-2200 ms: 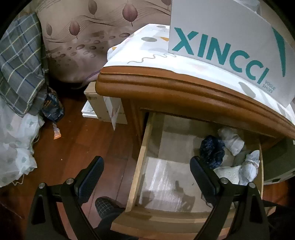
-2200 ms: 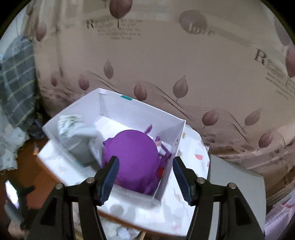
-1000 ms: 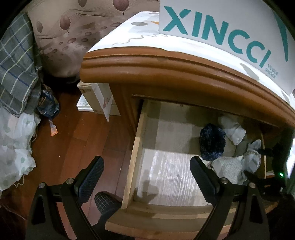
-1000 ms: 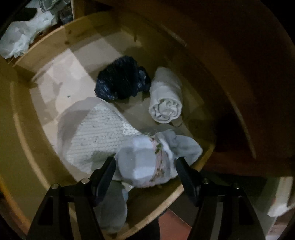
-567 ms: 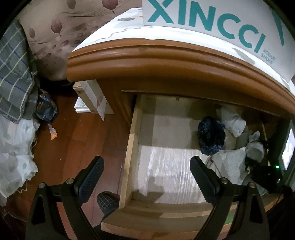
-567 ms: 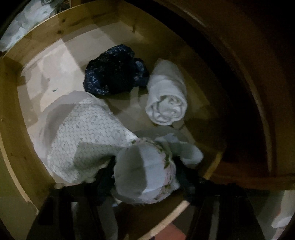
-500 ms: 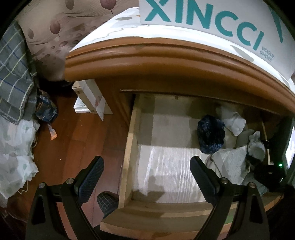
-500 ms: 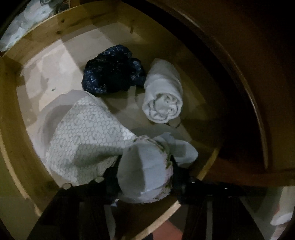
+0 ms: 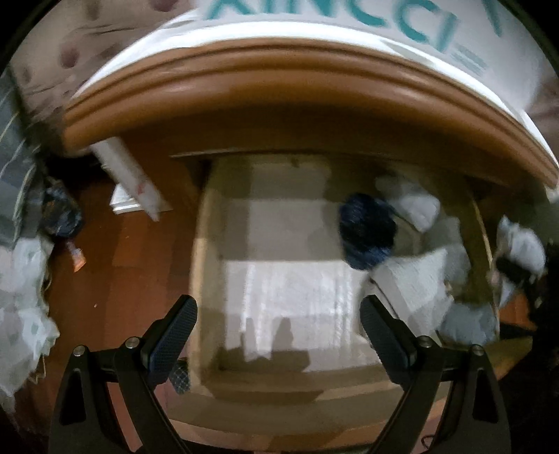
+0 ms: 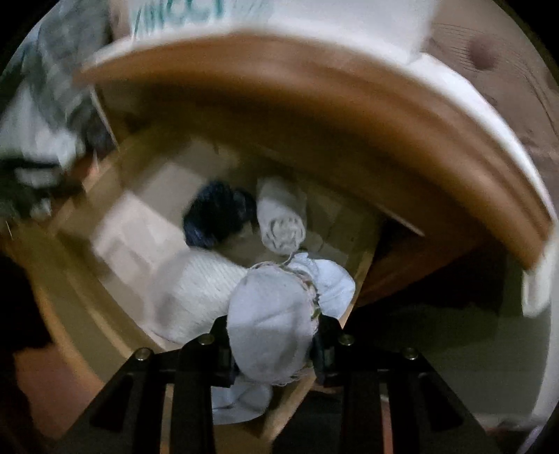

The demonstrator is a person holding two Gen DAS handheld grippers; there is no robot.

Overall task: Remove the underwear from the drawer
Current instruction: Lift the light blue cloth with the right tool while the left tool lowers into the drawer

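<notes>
The wooden drawer (image 9: 204,244) stands pulled out under the nightstand top. My right gripper (image 10: 274,344) is shut on a pale grey-white piece of underwear (image 10: 272,328) and holds it lifted over the drawer's right front corner; it also shows in the left wrist view (image 9: 520,244). Inside the drawer lie a dark blue bundle (image 10: 216,216), a rolled white piece (image 10: 281,216) and a white patterned cloth (image 10: 192,290). My left gripper (image 9: 277,335) is open and empty above the drawer's front edge.
A white box with teal lettering (image 9: 384,21) sits on the nightstand top (image 9: 244,101). Left of the drawer is red-brown floor (image 9: 115,279) with a white flat box (image 9: 136,188), a plaid cloth (image 9: 14,167) and white bedding (image 9: 21,297).
My right gripper closed on the pale underwear and lifted it up and back out of the drawer. My left gripper drifted a little; both views are blurred by motion.
</notes>
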